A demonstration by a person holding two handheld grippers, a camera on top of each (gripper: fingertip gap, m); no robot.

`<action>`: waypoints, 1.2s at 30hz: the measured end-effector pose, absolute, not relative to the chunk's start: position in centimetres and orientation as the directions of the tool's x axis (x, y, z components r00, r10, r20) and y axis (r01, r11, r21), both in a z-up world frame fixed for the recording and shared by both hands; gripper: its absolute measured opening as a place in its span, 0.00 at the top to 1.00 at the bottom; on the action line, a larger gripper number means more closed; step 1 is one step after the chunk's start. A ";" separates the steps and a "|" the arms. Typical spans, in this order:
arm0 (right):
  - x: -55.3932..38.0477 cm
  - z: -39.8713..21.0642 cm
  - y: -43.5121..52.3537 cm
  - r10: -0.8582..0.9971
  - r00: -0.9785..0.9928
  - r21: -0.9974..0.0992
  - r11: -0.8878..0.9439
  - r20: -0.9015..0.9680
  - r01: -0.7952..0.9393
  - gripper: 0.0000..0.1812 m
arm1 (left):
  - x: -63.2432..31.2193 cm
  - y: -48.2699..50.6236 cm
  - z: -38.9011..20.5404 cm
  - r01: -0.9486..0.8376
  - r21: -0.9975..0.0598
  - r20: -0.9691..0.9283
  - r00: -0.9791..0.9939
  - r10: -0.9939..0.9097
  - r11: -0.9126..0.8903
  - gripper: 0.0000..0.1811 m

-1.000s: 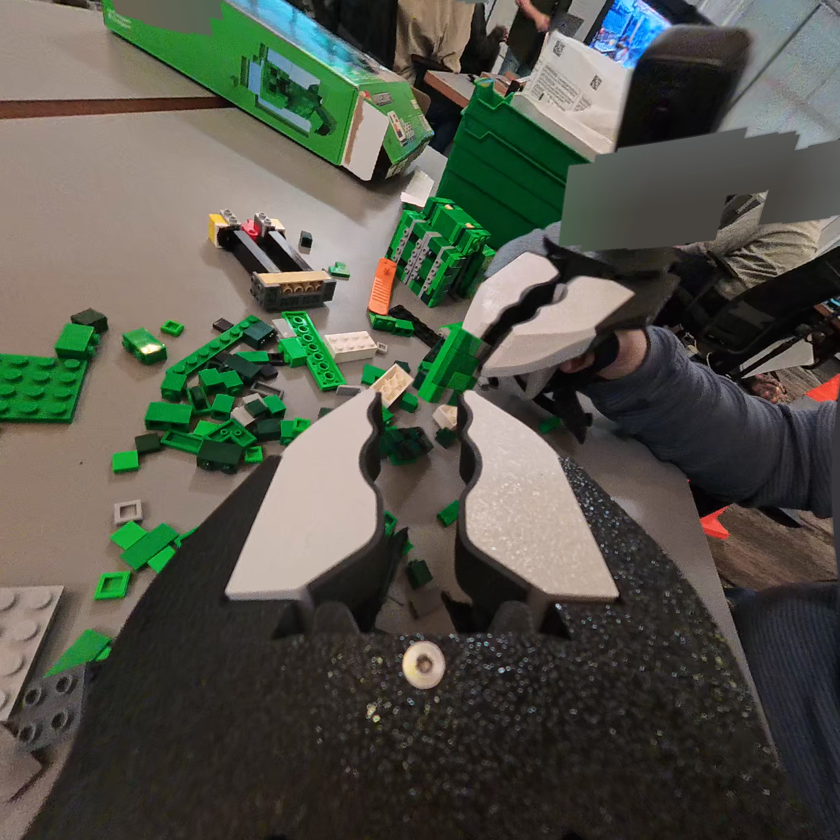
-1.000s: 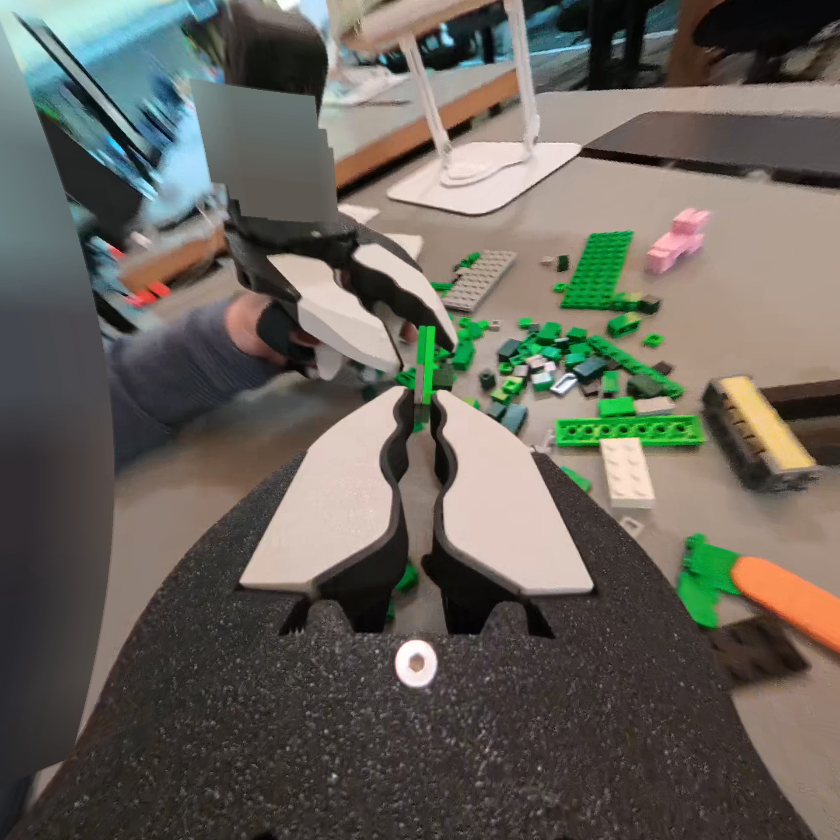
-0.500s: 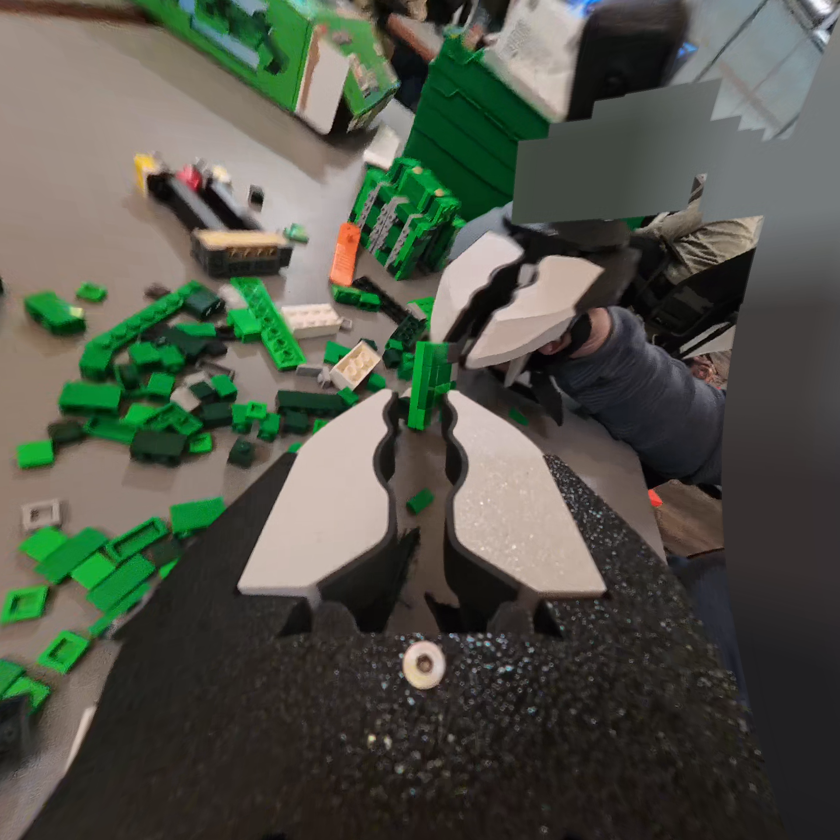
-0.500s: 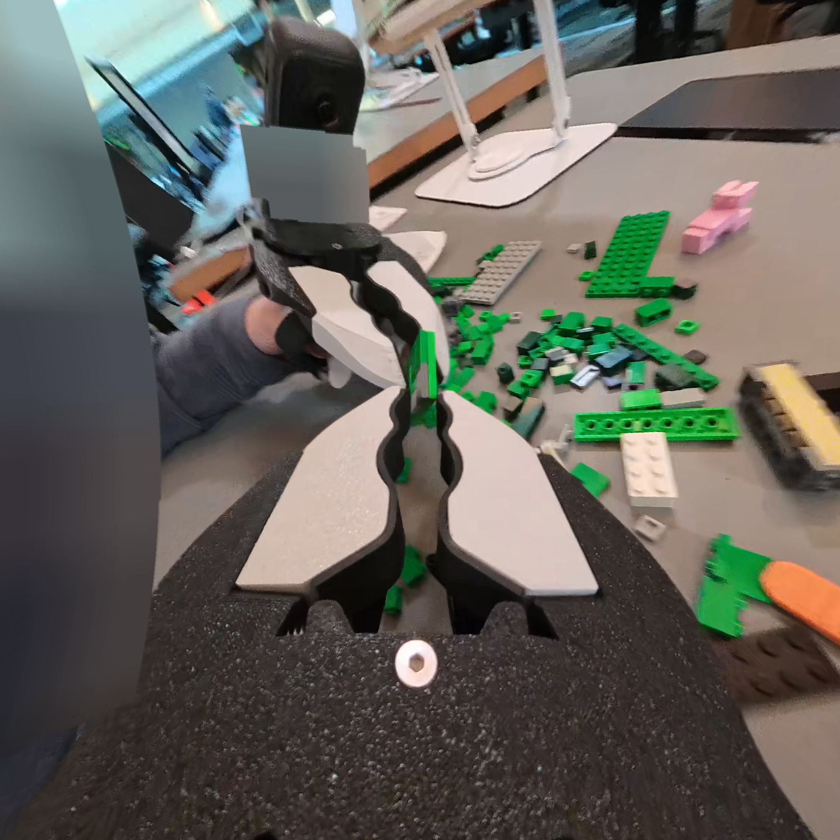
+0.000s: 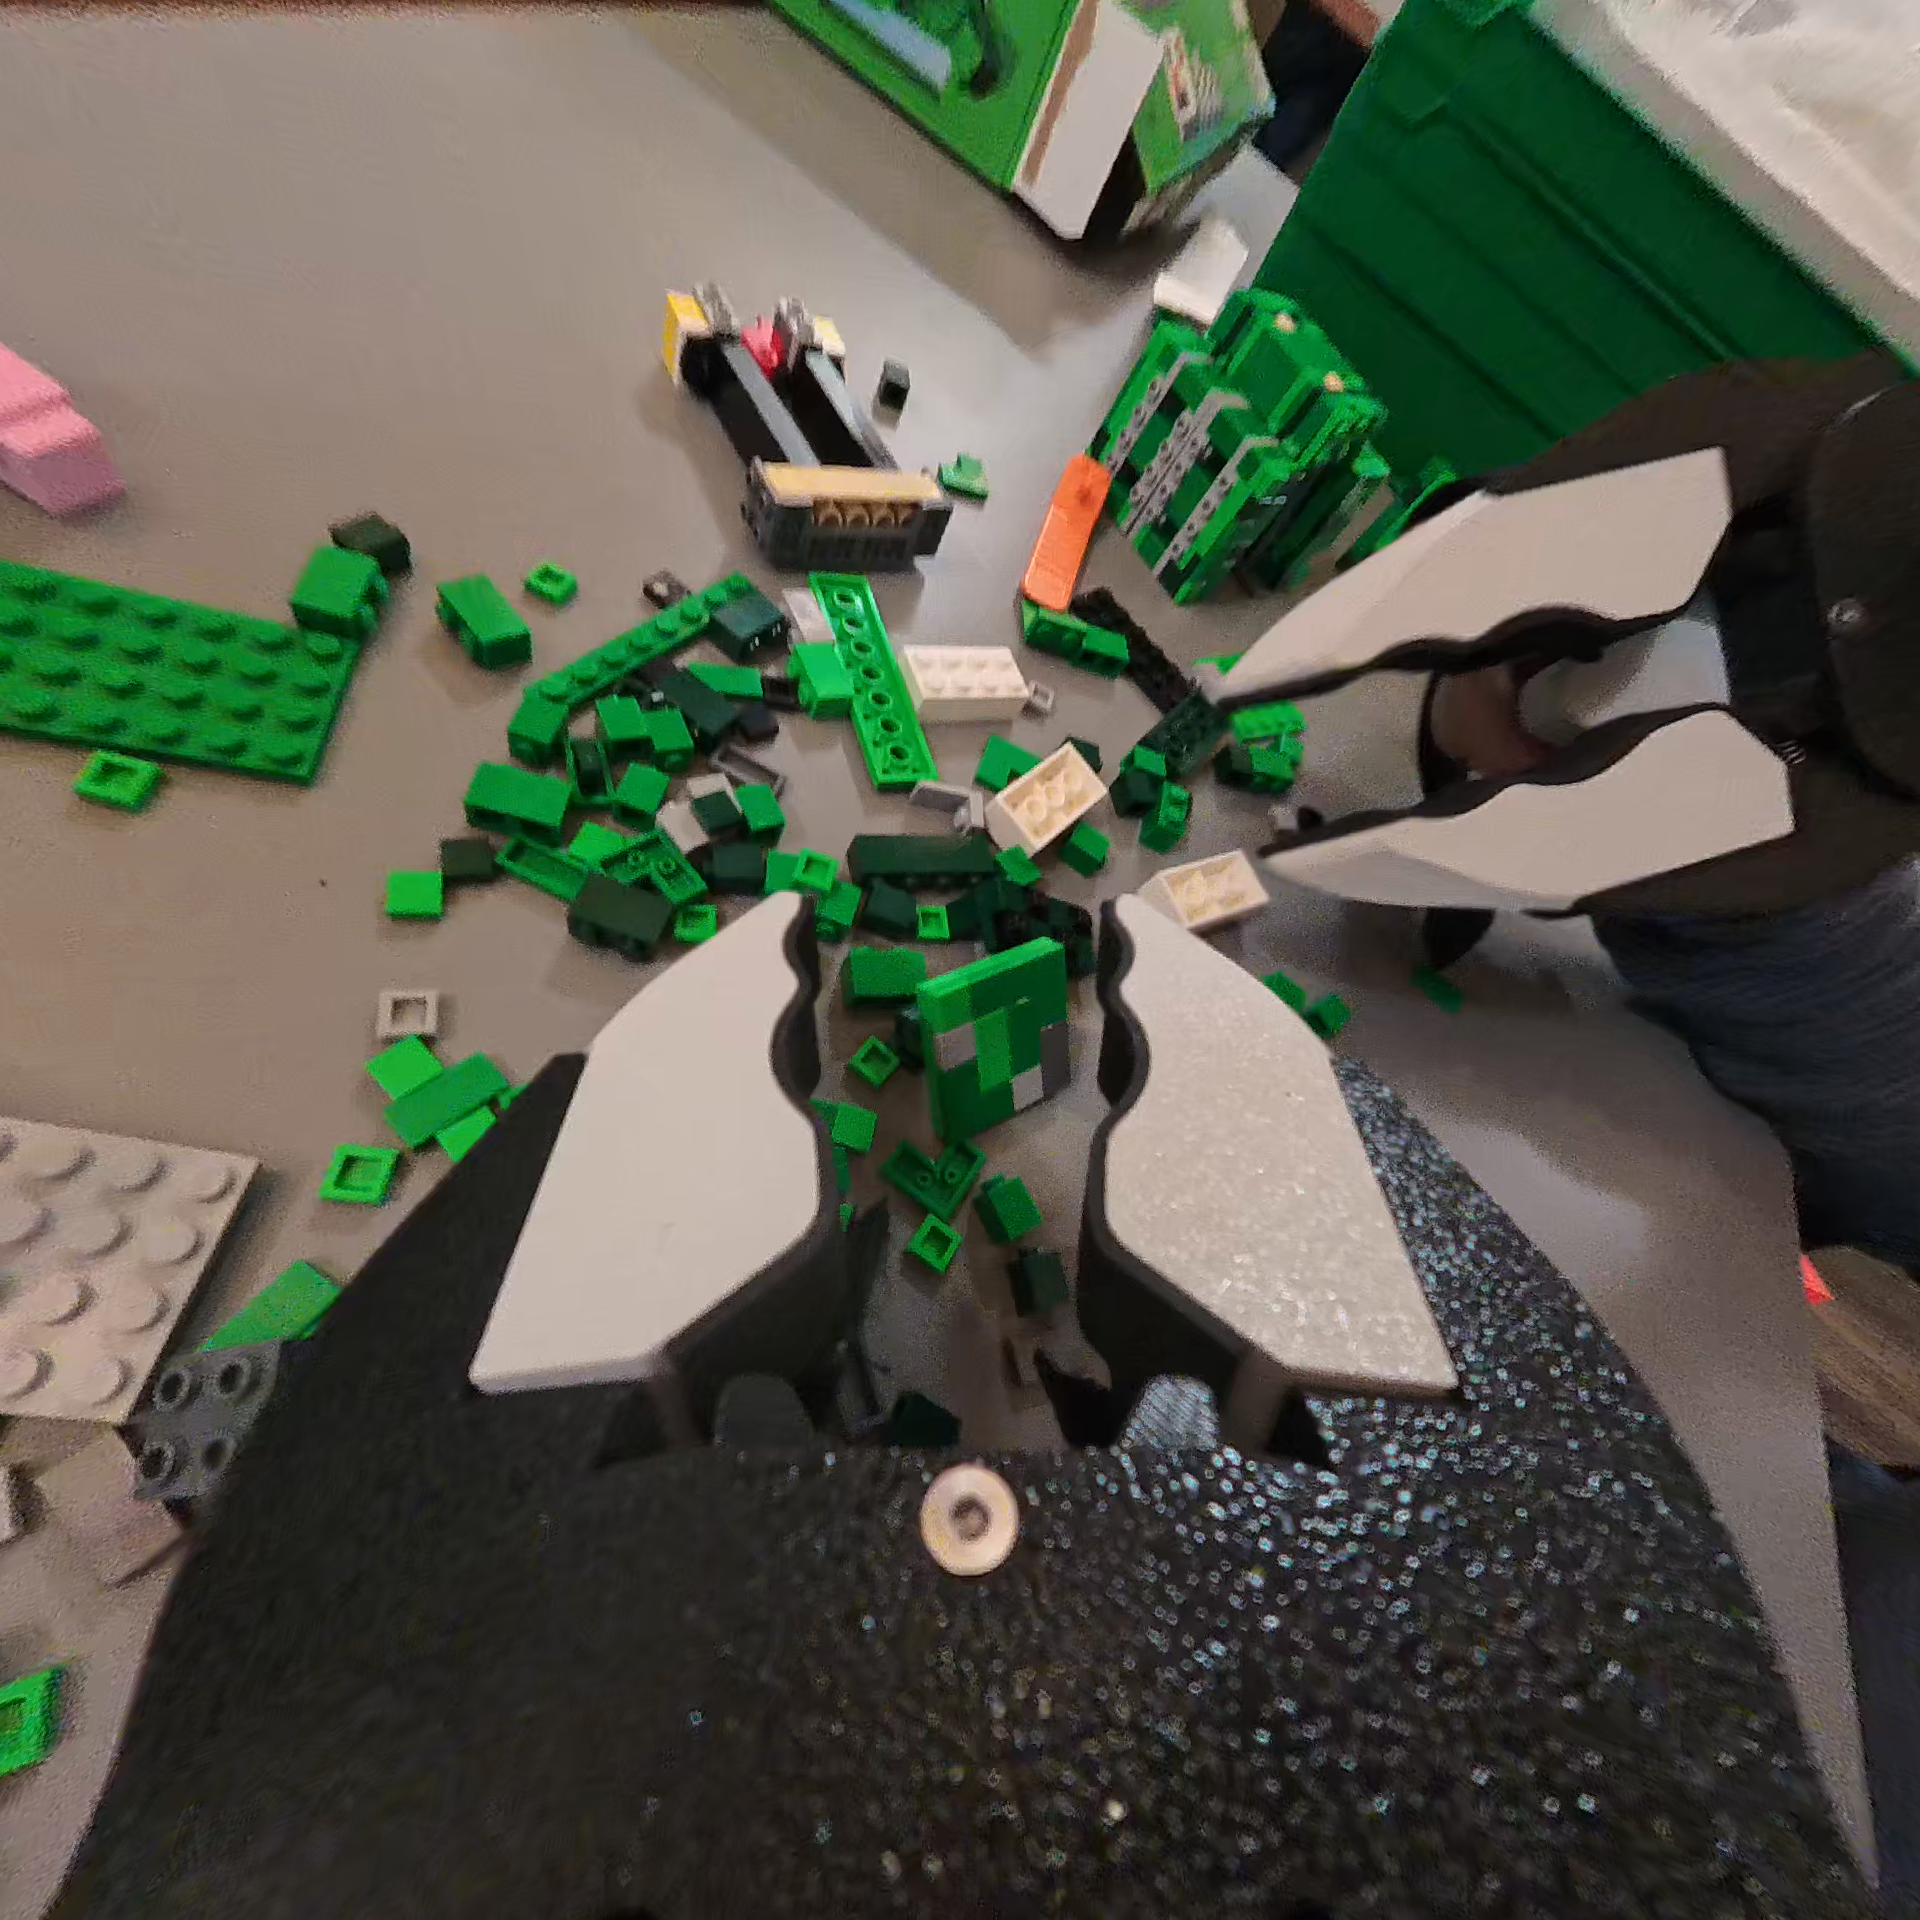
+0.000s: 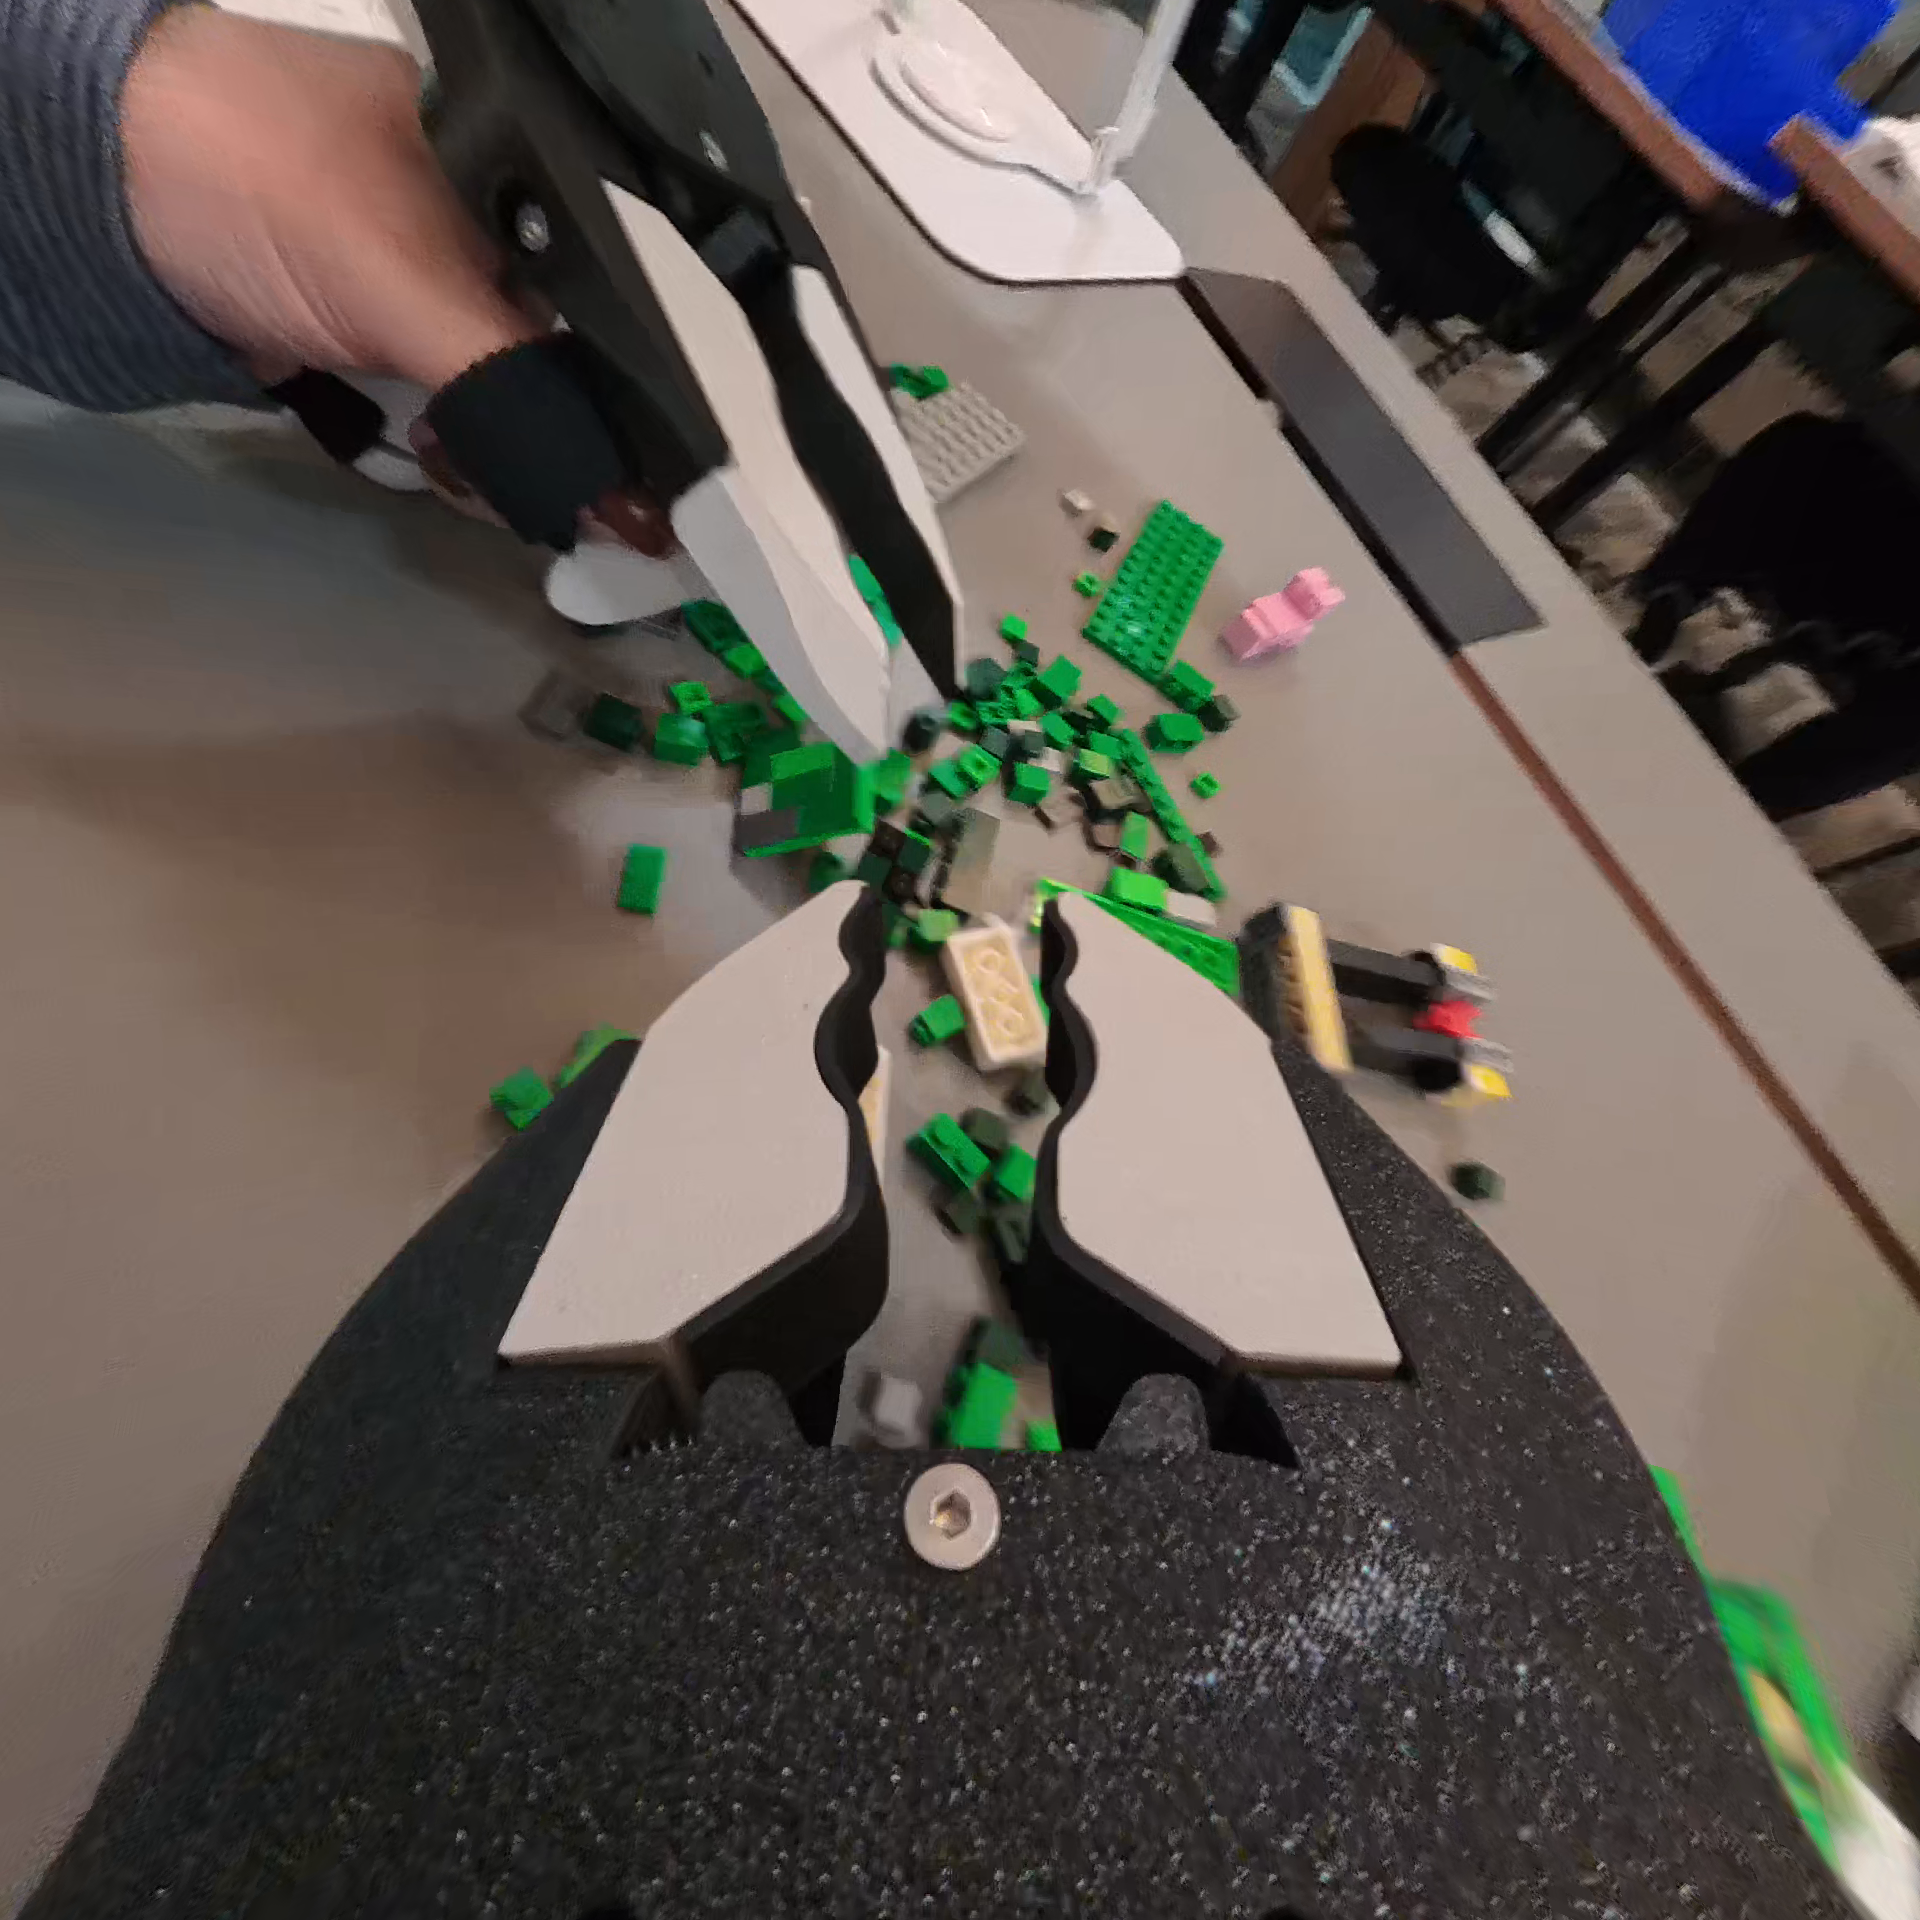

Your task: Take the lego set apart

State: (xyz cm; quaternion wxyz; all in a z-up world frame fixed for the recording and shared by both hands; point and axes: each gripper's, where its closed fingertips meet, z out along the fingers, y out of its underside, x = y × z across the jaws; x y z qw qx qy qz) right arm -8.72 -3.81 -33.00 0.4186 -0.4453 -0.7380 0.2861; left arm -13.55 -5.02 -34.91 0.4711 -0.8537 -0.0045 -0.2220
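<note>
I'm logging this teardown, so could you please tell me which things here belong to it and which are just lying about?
Job:
green panel
built green block
black frame
orange separator

Lying about:
set box
green crate
white stand base

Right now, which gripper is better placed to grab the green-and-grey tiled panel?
Left. The left gripper is open with the tiled panel lying between its fingers on the table. The right gripper is open over a tan brick, farther from it.

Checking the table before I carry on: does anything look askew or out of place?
The green-and-grey square panel lies tilted on the loose bricks between the open left gripper fingers, not flat on the table. Otherwise, only scattered pieces.
</note>
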 end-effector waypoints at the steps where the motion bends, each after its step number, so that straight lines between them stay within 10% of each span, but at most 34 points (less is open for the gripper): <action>1: -8.0 -32.3 -2.9 0.892 -0.217 -0.784 0.451 0.396 0.427 0.83 | -13.6 -4.9 -34.5 0.214 -0.821 0.369 0.906 -0.207 -0.529 0.72; 13: 10.8 -30.9 11.5 0.846 0.379 -0.759 0.045 0.375 0.649 0.76 | -11.9 -4.1 -32.5 0.054 -0.925 0.166 0.948 -0.271 -0.376 0.73; 26: 9.4 -34.5 12.0 0.946 0.290 -0.742 -0.088 0.147 0.664 0.90 | -9.9 -4.4 -31.9 0.012 -0.937 0.146 0.921 -0.361 -0.349 0.73; 36: -1.9 -27.9 0.4 0.985 -0.055 -0.936 0.171 0.161 0.309 0.91 | -7.2 -4.4 -30.3 -0.252 -0.954 -0.175 0.909 -0.377 -0.165 0.68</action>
